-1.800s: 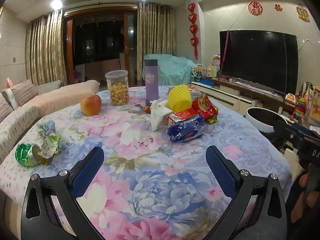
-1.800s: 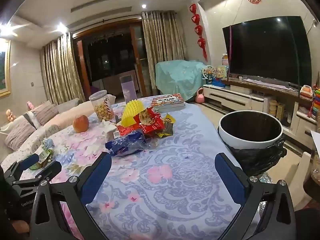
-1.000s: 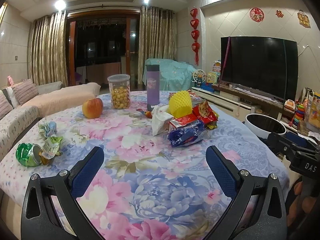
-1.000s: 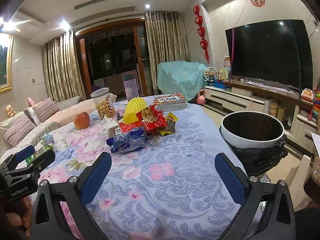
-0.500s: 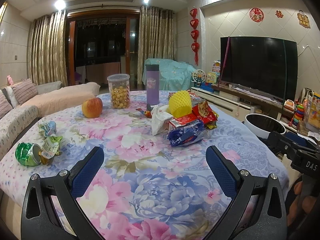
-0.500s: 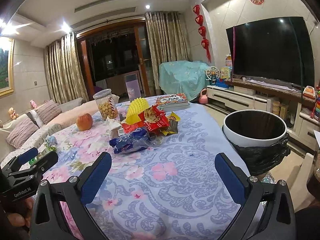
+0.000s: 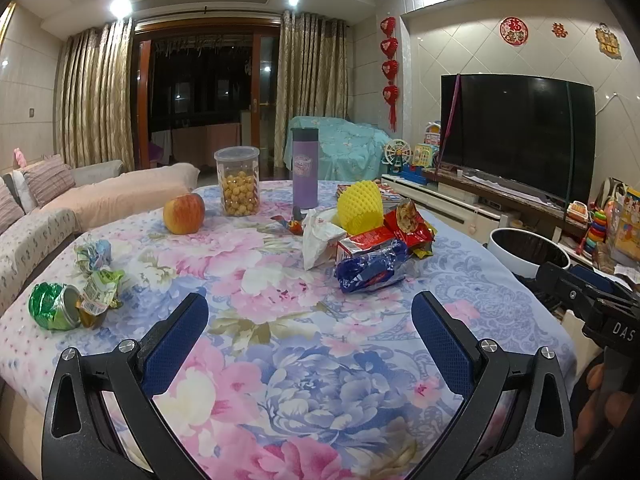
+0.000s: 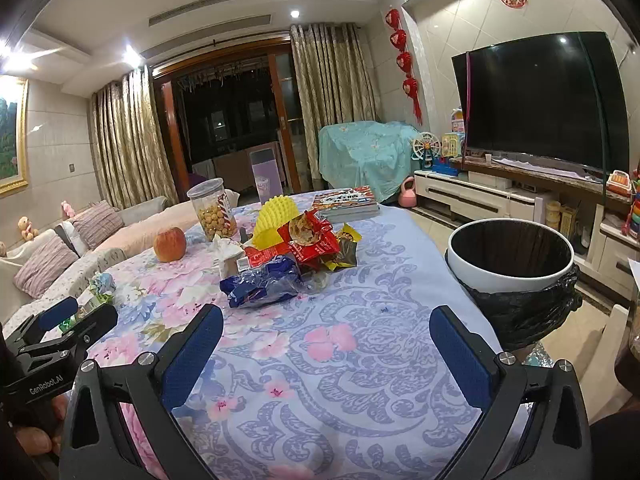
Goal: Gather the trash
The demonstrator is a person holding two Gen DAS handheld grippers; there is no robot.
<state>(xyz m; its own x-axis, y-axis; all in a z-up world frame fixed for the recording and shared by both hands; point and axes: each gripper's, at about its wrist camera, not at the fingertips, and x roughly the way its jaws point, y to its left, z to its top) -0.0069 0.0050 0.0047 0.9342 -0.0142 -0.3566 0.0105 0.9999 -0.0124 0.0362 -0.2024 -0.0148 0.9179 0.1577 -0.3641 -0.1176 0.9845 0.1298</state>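
Note:
A heap of trash lies mid-table: a blue wrapper (image 7: pixel 372 268) (image 8: pixel 262 284), red snack bags (image 7: pixel 408 224) (image 8: pixel 310 236), a crumpled white tissue (image 7: pixel 320 236) and yellow foam netting (image 7: pixel 358 206) (image 8: pixel 274 218). A crushed green can (image 7: pixel 54 306) and small wrappers (image 7: pixel 100 286) lie at the table's left edge. My left gripper (image 7: pixel 310 332) hovers open over the near tablecloth, empty. My right gripper (image 8: pixel 326 350) is open and empty too, nearer the white bin (image 8: pixel 510 258) with its black liner, which stands off the table's right side.
An apple (image 7: pixel 184 214), a jar of snacks (image 7: pixel 237 180), a purple flask (image 7: pixel 305 168) and a book (image 8: pixel 348 200) stand on the flowered tablecloth (image 7: pixel 280 360). A sofa (image 7: pixel 60 208) runs along the left; a TV and cabinet (image 8: pixel 540 100) fill the right wall.
Both grippers have shifted only slightly; the right wrist view has tilted a little. Both stay open and empty, and nothing on the table has moved.

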